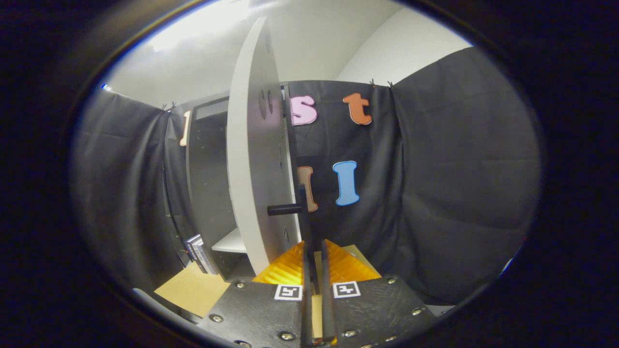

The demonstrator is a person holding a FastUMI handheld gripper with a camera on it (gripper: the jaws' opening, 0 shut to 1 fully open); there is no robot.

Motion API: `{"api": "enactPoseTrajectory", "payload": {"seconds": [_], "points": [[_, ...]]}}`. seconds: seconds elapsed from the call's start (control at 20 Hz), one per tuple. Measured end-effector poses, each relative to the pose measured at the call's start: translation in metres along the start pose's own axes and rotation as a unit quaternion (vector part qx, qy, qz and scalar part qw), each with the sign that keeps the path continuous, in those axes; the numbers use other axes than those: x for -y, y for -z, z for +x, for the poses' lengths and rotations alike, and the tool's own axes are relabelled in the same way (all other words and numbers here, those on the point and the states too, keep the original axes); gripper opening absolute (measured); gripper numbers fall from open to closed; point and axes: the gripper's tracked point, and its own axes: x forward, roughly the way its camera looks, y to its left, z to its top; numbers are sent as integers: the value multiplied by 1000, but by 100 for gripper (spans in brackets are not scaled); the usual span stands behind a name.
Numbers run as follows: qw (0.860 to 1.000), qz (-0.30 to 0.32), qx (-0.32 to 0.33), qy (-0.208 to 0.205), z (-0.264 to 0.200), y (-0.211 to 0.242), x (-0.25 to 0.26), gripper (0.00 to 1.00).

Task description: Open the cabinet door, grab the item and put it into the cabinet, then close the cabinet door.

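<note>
**Gripper view: door edge-on, fingers pinched at the handle**

Gripper view puts us right behind the gripper (314,251), and its two fingers run nearly together, a thin slit between them, with the dark bar of the handle (303,217) standing right at their tips. Whether both fingers truly press on that bar, I cannot tell from this angle.

Just ahead, the cabinet door (258,159) stands swung out, almost edge-on to us, its long axis upright, its free edge pointing back toward the fingers. A short black peg of the handle juts sideways from its face. Beyond it, the dark cabinet (208,169) shows its open inside, with a pale shelf (231,241) low down and what look like a few slim books (200,253) leaning at its foot on the tan tabletop (193,290).

The risk now, as I judge it: a grip this thin on a slim bar could slide off as the door swings, or the door could drift back and knock the fingers. Which thing is the item to stow, I cannot say.
</note>
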Motion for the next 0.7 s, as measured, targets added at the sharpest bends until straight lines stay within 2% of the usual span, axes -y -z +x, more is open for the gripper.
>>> {"api": "enactPoseTrajectory", "payload": {"seconds": [0.15,0.35,0.7], "points": [[1000,-6,-3,4,-6,0,1,9],[1000,-17,10,23,-37,-5,-5,9],[1000,-8,16,23,-77,8,-68,9]]}}
